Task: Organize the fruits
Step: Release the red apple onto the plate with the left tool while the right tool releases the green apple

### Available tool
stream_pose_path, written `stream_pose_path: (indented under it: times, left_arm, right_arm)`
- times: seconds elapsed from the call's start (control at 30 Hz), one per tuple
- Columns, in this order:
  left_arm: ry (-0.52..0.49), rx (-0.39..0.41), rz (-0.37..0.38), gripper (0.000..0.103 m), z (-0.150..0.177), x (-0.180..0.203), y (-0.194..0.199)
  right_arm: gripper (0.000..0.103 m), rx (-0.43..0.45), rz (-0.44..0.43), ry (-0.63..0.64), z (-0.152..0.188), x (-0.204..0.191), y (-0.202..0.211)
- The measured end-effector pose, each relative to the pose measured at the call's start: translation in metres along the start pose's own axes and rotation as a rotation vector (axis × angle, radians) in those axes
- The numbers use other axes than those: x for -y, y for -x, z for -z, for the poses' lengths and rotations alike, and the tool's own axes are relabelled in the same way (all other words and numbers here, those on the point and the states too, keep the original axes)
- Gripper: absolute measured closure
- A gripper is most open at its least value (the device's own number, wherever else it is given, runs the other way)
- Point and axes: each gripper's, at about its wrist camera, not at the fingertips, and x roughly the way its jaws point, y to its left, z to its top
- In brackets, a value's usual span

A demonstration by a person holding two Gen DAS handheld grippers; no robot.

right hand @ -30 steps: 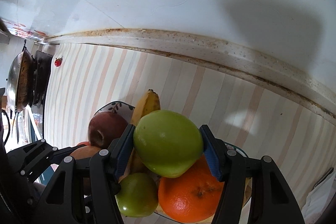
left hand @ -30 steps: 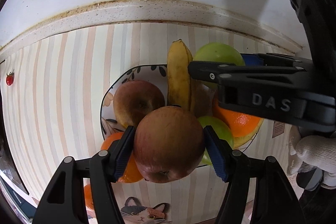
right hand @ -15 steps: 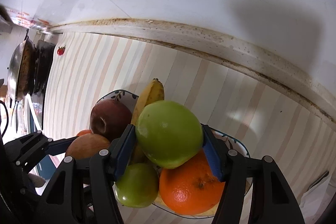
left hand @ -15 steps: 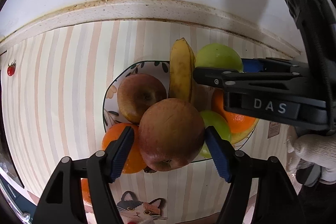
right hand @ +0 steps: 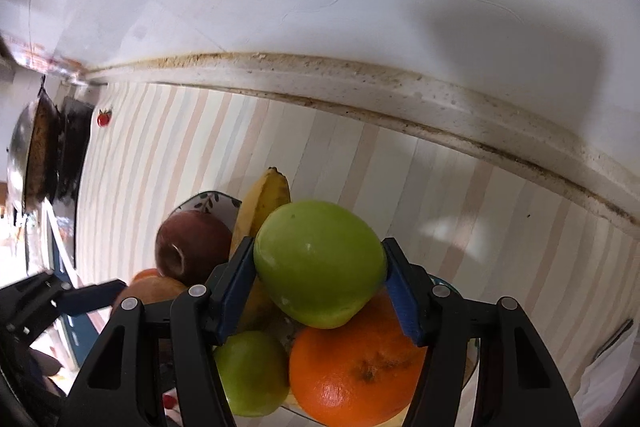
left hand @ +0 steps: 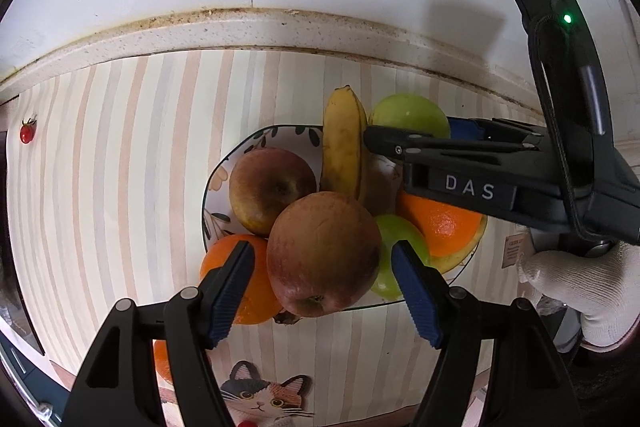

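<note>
With both grippers over the loaded bowl [left hand: 224, 163], this reads as the placing step: fruit being set on the pile.

Nearest, left gripper [left hand: 323, 277]: jaws spread wider than the red apple [left hand: 324, 253], a visible gap at each blue pad, so no clamp. That apple sits between the pads, apparently resting on the heap at the bowl's near edge, over an orange [left hand: 256, 291] on the left and a green apple [left hand: 400, 251] on the right. Judgement: released or about to be; whether it's fully settled I can't tell. Next move calls for a straight retreat without nudging it, since it's perched near the rim and could roll off.

Further in, a second red apple [left hand: 270, 189] and a banana [left hand: 344, 147] lie in the bowl.

Far side, right gripper [right hand: 319, 267]: pads pressed on both flanks of the large green apple [right hand: 318, 263], firm hold. It sits above the big orange [right hand: 356, 363], contact unclear. Needs lowering onto a stable pocket beside the banana before opening.

A cherry tomato [left hand: 27, 131] sits far left on the striped mat [left hand: 120, 167], well apart.
</note>
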Motion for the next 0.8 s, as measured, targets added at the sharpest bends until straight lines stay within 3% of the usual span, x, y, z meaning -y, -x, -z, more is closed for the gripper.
stream_pose_path:
  times: [0.6, 0.8]
  left_arm:
    - [-0.003, 0.025, -0.014, 0.034, -0.003, 0.0, 0.009]
    - [0.0, 0.055, -0.024, 0.034, -0.002, -0.003, 0.016]
  right_arm:
    - [0.038, -0.02, -0.075, -0.074, -0.004, 0.015, -0.005]
    - [0.024, 0.034, -0.063, -0.074, 0.001, 0.011, 0.015]
